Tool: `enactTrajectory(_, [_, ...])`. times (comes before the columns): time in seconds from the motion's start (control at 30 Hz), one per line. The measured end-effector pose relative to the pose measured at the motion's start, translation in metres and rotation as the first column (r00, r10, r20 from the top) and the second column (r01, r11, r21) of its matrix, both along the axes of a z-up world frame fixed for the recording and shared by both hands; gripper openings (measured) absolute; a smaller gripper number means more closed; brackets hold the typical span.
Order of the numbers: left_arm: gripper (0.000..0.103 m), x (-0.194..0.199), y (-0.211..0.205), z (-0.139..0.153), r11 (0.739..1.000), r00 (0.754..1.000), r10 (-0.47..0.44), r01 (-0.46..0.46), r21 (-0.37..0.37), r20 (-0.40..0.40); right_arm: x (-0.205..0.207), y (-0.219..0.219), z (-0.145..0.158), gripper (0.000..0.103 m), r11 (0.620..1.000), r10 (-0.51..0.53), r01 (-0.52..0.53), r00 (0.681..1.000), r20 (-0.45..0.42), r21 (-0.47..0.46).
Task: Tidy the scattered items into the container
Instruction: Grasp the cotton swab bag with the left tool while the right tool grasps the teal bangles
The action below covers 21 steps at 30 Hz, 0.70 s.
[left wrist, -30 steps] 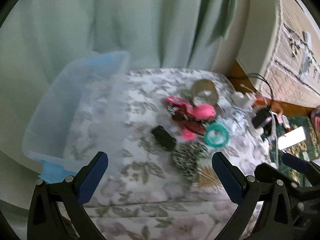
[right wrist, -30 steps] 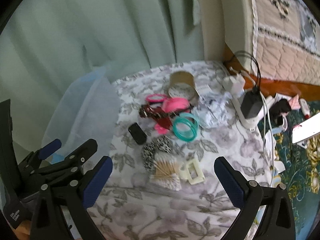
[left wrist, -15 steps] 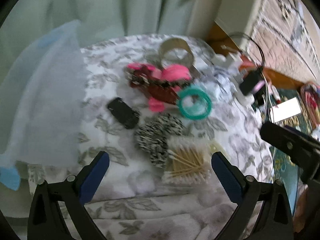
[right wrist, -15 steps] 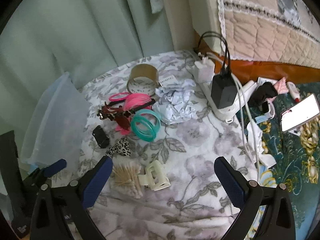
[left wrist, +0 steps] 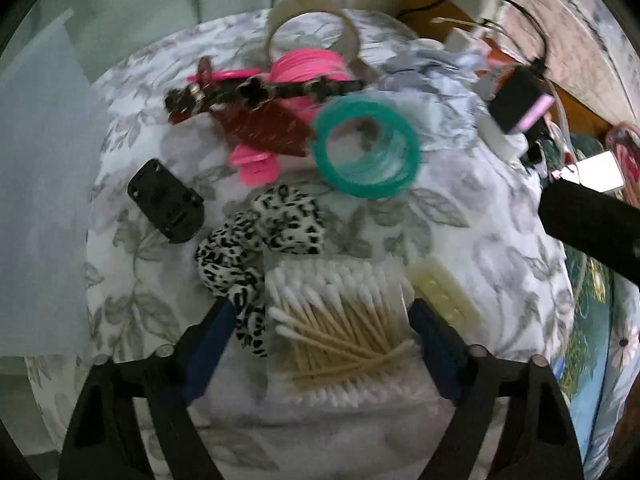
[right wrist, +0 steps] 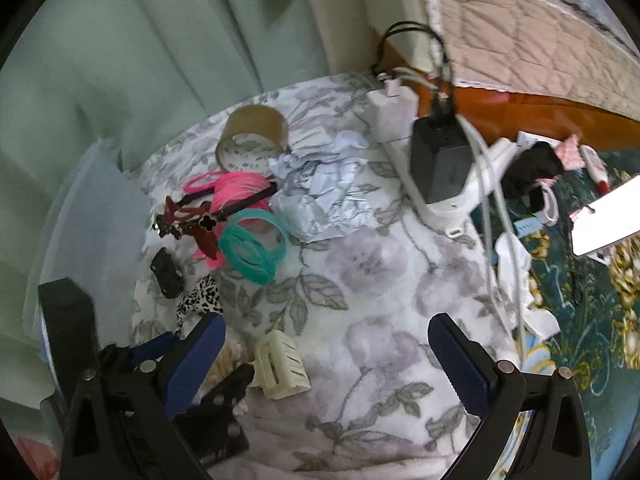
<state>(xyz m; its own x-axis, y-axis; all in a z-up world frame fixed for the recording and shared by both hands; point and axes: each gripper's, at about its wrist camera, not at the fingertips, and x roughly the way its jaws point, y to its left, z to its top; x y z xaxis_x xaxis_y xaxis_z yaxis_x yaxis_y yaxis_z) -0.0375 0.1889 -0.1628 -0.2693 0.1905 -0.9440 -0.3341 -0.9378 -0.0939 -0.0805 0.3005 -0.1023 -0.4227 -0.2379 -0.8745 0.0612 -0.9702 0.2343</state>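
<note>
My left gripper (left wrist: 320,320) points down over a clear pack of cotton swabs (left wrist: 336,320). Its jaws are closing, with the pack between them and a gap still showing at the left pad. A leopard-print scrunchie (left wrist: 276,220) touches that pad. My right gripper (right wrist: 326,344) hangs open above the floral cloth (right wrist: 380,260), and a cream hair claw (right wrist: 280,364) lies near its left finger. Farther off lie teal bangles (left wrist: 366,146), pink bangles (left wrist: 308,66), a dark red clip (left wrist: 260,120), a black clip (left wrist: 166,202) and a tape roll (left wrist: 312,20). The translucent container (left wrist: 40,200) stands on the left.
Crumpled paper (right wrist: 320,196) lies beside the bangles. A white power strip with chargers and cables (right wrist: 440,172) sits at the cloth's right edge. A phone (right wrist: 608,220) lies on the patterned rug, with a quilted bed (right wrist: 520,20) behind. A green curtain (right wrist: 120,40) hangs at the back.
Both grippers have come down and closer to the items. The left now straddles the cotton swab pack with narrower jaws. The right has shifted rightward, over the hair claw.
</note>
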Motion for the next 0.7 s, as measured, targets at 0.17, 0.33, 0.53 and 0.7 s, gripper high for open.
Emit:
enactTrajectory(0.17, [0.062,-0.008,-0.016,0.001,0.997,0.998,0.062,-0.062,0.036,0.003,-0.012,-0.013,-0.011,0.103,0.999,0.042,-0.043,0.999,0.008,0.011])
enactTrajectory(0.33, [0.053,-0.015,-0.039,0.004,0.988,0.992,0.115,-0.119,0.103,0.042,-0.029,-0.026,-0.024,0.101,0.996,0.083,-0.084,0.996,0.019,0.041])
enactTrajectory(0.53, [0.051,-0.028,-0.067,0.01,0.972,0.981,0.19,-0.195,0.129,0.043,-0.053,-0.042,-0.042,0.095,0.992,0.108,-0.11,0.993,0.039,0.056])
enactTrajectory(0.7, [0.051,-0.031,-0.074,-0.005,0.964,0.971,0.225,-0.235,0.128,0.085,-0.07,-0.053,-0.056,0.085,0.992,0.115,-0.117,0.992,0.052,0.041])
